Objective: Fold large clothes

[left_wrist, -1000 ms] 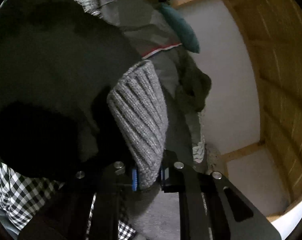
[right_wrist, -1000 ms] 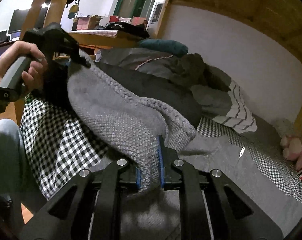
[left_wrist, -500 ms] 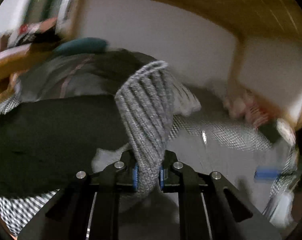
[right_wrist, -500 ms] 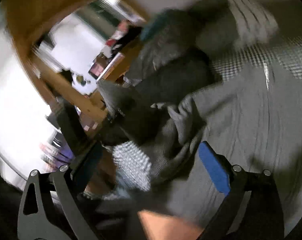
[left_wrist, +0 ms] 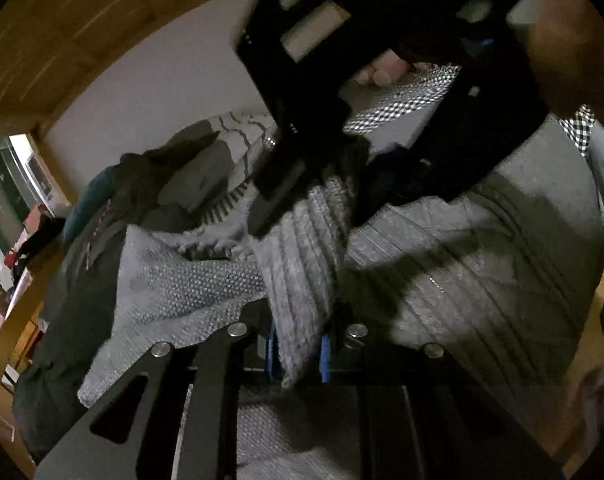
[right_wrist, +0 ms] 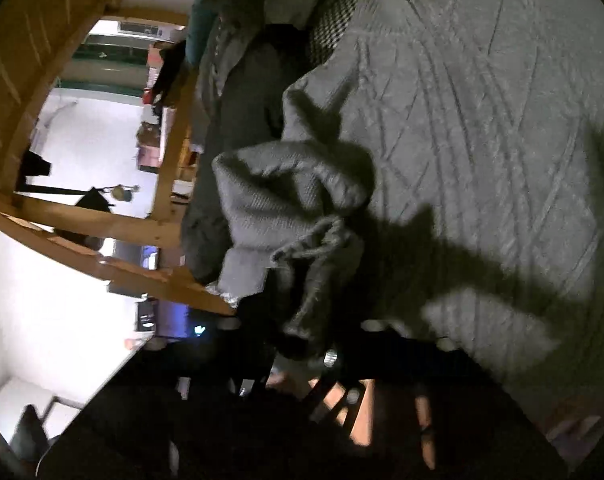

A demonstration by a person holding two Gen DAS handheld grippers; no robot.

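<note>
Left gripper (left_wrist: 297, 354) clamped on ribbed cuff of grey knit sweater (left_wrist: 482, 280), which lies spread on the bed; right gripper (left_wrist: 314, 196) above it, jaws closing on same cuff.

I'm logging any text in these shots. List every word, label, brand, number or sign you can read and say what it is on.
None can be read in either view.
Grey knitted sweater: no tag or print shows.
Left gripper, shut on the sweater: no marking shows.
Right gripper, its jaws closing on the sweater: no marking shows.
Clutter on the far shelf: too small and blurred to read.
</note>
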